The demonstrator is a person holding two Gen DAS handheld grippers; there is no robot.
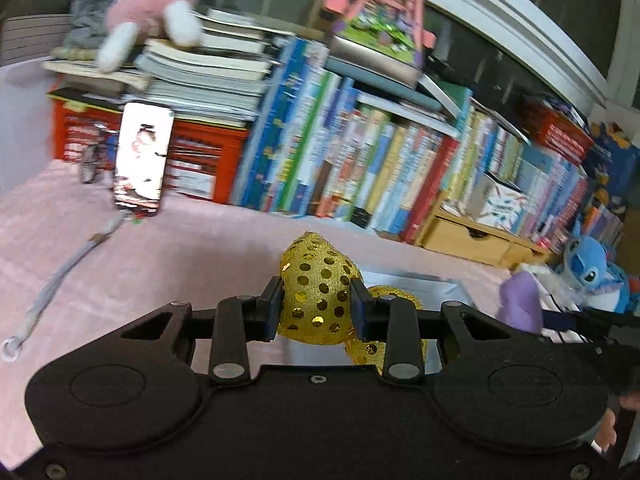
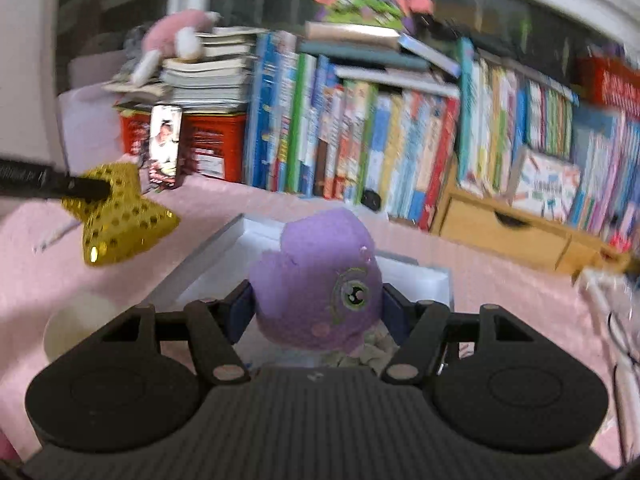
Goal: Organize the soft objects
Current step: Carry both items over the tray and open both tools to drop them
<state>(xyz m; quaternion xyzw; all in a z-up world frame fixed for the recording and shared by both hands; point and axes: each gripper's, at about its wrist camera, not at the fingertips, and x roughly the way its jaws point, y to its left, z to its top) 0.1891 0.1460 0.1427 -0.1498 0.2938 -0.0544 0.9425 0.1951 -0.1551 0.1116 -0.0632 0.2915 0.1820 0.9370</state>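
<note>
My left gripper (image 1: 316,304) is shut on a gold sequined soft star (image 1: 320,292) and holds it above the pink bed cover. The star also shows in the right wrist view (image 2: 120,216), at the left, with the left gripper's finger on it. My right gripper (image 2: 316,304) is shut on a purple plush toy (image 2: 320,280) with a green embroidered eye, held over an open white box (image 2: 416,276). The purple plush shows in the left wrist view (image 1: 520,300) at the right, and the box (image 1: 412,284) lies behind the star.
A long row of books (image 1: 380,160) lines the back. A phone (image 1: 142,160) leans on a red box. A pink plush (image 1: 152,4) sits on stacked books. A blue plush (image 1: 592,264) sits at right. A wooden drawer unit (image 2: 508,232) stands by the books. A cord (image 1: 56,280) lies on the cover.
</note>
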